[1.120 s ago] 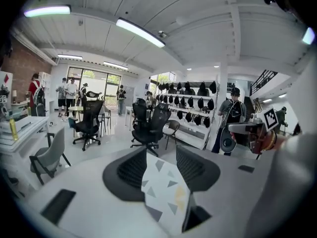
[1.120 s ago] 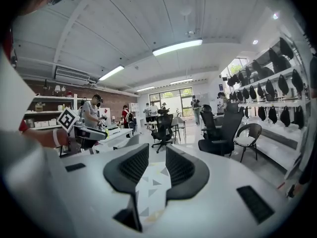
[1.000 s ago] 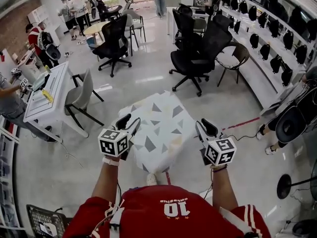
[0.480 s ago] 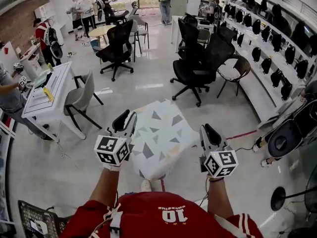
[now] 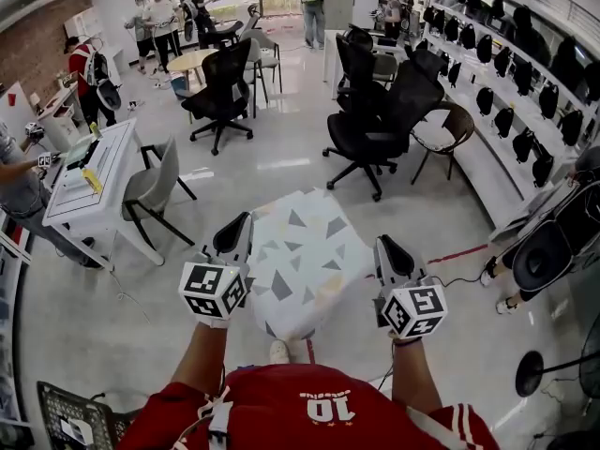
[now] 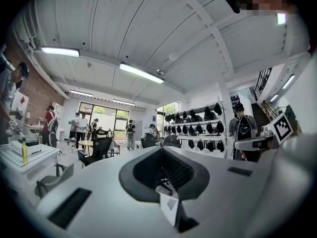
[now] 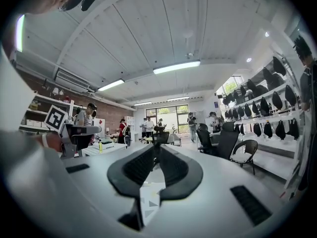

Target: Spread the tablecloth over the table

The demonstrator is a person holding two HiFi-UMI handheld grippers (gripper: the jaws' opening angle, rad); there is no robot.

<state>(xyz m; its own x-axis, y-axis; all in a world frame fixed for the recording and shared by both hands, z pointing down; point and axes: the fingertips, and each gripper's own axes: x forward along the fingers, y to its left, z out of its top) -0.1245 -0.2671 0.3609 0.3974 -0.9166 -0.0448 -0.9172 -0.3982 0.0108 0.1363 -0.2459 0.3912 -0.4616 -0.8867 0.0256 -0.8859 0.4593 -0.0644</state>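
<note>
The white tablecloth (image 5: pixel 300 261) with grey triangles lies draped over a small table straight ahead of me in the head view. My left gripper (image 5: pixel 236 234) is at the cloth's near left edge, pointing level and shut, and in the left gripper view a fold of cloth (image 6: pixel 169 206) sticks up between its jaws (image 6: pixel 161 152). My right gripper (image 5: pixel 387 253) is at the near right edge. Its jaws (image 7: pixel 157 150) are closing, with a flap of cloth (image 7: pixel 148 201) pinched between them.
Black office chairs (image 5: pixel 375 111) stand beyond the table. A white desk (image 5: pixel 89 172) with a grey chair (image 5: pixel 155 184) is at the left. Shelves of black gear (image 5: pixel 525 92) line the right wall. Several people stand at the back and the left.
Both grippers have risen a little at the cloth's near corners. Their jaws, wide apart a second ago, have come together on the cloth's edge.
</note>
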